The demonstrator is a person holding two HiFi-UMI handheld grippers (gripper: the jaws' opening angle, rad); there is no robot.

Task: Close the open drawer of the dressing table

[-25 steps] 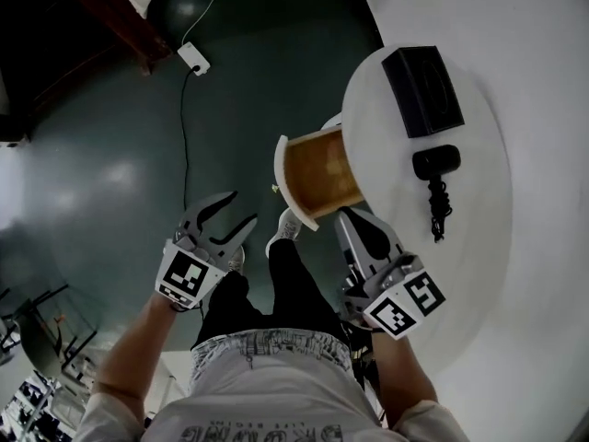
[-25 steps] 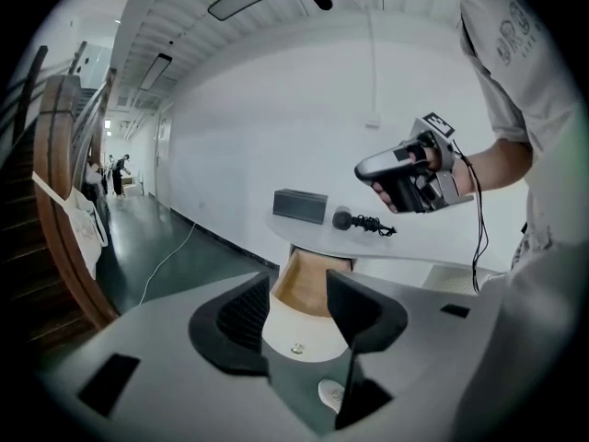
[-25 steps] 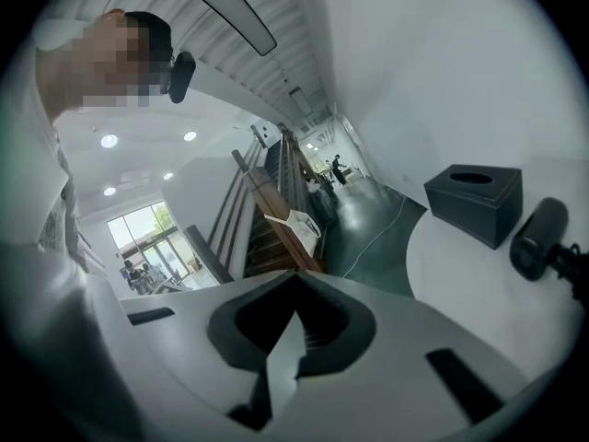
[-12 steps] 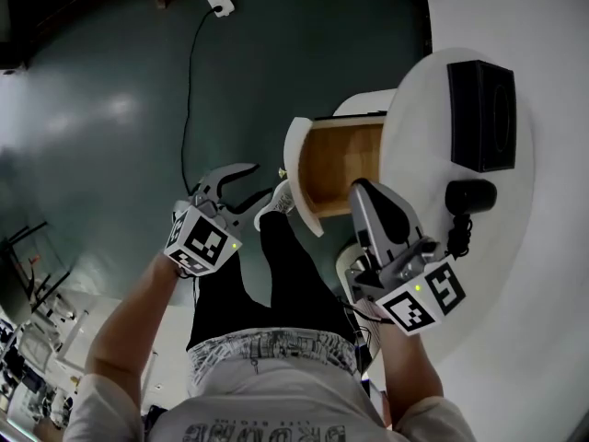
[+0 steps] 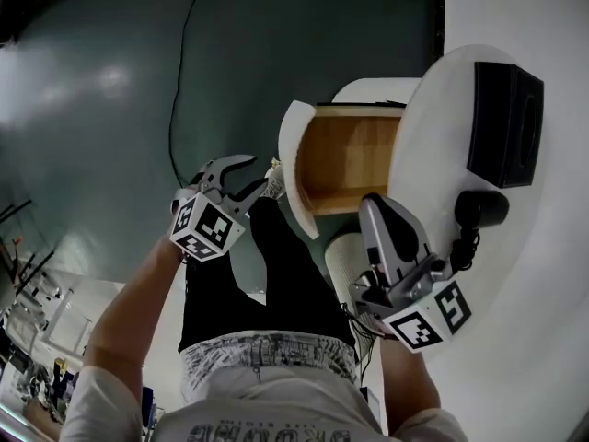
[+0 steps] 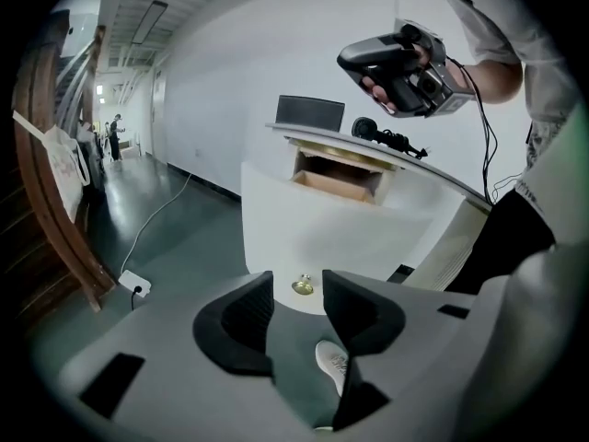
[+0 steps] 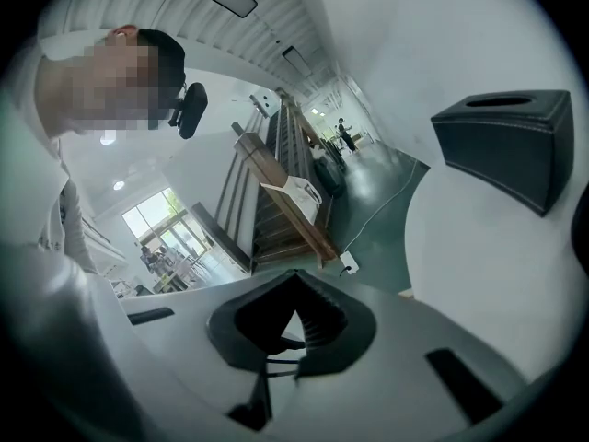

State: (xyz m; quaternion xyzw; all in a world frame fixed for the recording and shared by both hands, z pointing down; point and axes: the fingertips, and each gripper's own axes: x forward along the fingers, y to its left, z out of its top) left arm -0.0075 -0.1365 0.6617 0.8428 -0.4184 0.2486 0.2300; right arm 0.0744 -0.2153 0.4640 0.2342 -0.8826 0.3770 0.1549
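Hovering just short of an open drawer, the left hand-held gripper (image 5: 258, 173) has its jaws apart and closing, with nothing pressed between them. Its own view shows a small brass knob (image 6: 302, 284) framed in the gap, just beyond the tips and not yet touched. That knob sits on the white curved drawer front (image 5: 296, 168), which stands right ahead of this hand-held gripper. Behind the front, the drawer (image 5: 354, 155), with its wooden inside showing, is pulled well out from under the round white top of the table (image 5: 433, 109). The right hand-held gripper (image 5: 375, 205) has its jaws together and empty. It hangs beside the drawer's near side, by the table edge, touching nothing that can be seen. Farther beyond it on the table top lie a black box (image 5: 504, 122) and a black hair dryer (image 5: 480, 212). Judged from this, the closing has not begun: the drawer is well out, neither hand-held gripper is on it, and the whole push inward is left to do
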